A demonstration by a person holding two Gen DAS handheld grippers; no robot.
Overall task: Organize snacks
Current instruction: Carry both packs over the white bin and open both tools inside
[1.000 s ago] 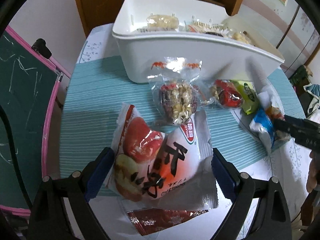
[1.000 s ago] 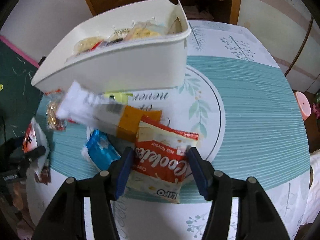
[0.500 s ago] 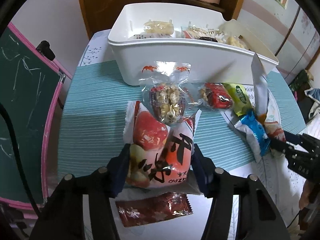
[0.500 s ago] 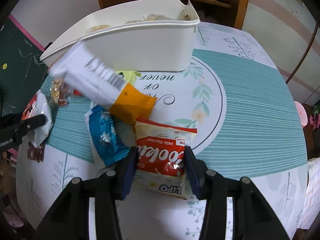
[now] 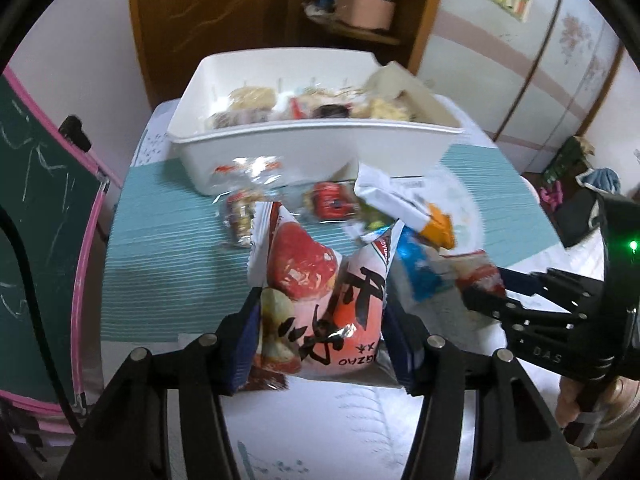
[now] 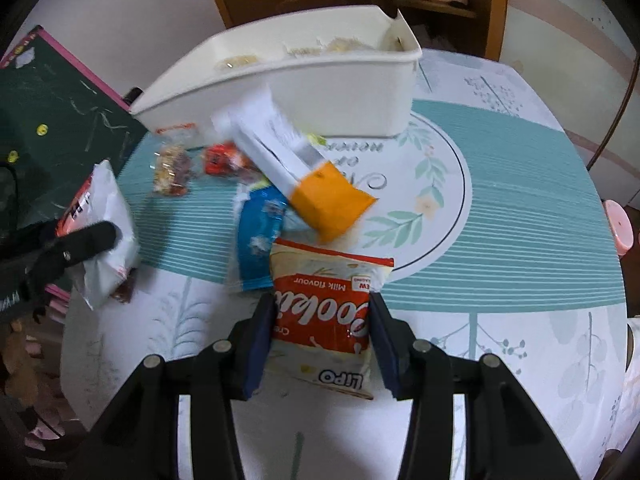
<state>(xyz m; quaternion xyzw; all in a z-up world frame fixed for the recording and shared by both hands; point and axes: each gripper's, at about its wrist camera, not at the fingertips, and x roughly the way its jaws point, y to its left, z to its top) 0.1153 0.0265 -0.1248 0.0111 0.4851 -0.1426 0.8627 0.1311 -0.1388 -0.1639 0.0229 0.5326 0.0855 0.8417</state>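
Two packets are up off the worktop, my left hand-held gripper (image 5: 318, 336) clamped on the jujube bag (image 5: 320, 292), right hand-held gripper (image 6: 322, 338) on the cookies (image 6: 324, 316); next, I carry both over the bin (image 5: 316, 152) by the far edge.

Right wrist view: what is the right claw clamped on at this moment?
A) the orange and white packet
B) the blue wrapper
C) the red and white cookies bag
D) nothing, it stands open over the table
C: the right claw has both pads pressed against the sides of the red and white cookies bag, while the blue wrapper and the orange and white packet lie beyond it on the table.
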